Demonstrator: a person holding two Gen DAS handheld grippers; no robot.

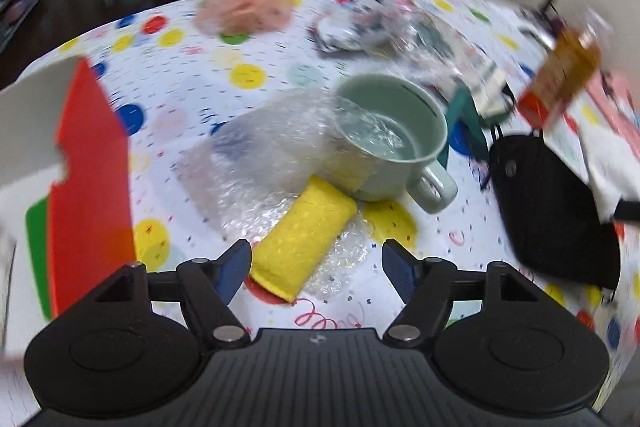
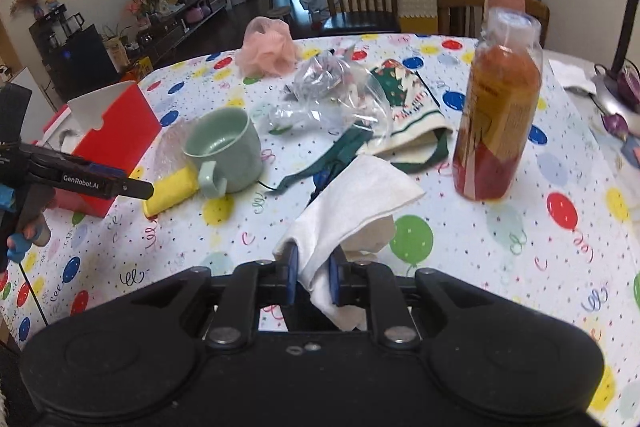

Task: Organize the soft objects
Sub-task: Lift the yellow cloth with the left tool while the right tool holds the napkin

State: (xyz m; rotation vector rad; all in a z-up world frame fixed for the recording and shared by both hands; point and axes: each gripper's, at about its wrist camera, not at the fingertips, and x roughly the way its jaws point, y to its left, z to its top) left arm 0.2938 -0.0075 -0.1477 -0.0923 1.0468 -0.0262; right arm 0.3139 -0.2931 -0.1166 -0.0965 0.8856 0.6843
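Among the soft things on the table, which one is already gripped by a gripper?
The white cloth: the right gripper is shut on its lower end. The yellow sponge only lies before the open left gripper, and the pink mesh puff sits untouched far back.

"GenRobot.AI" in white on black left gripper (image 2: 120, 187) arm; bottle (image 2: 496, 123) label unreadable.

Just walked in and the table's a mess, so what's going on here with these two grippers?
A person is sorting soft things with two handheld grippers. The right gripper is shut on a white cloth, holding it above the balloon-print tablecloth. The left gripper is open, with the yellow sponge lying between its fingers, not yet gripped. The sponge rests on bubble wrap beside a green mug.
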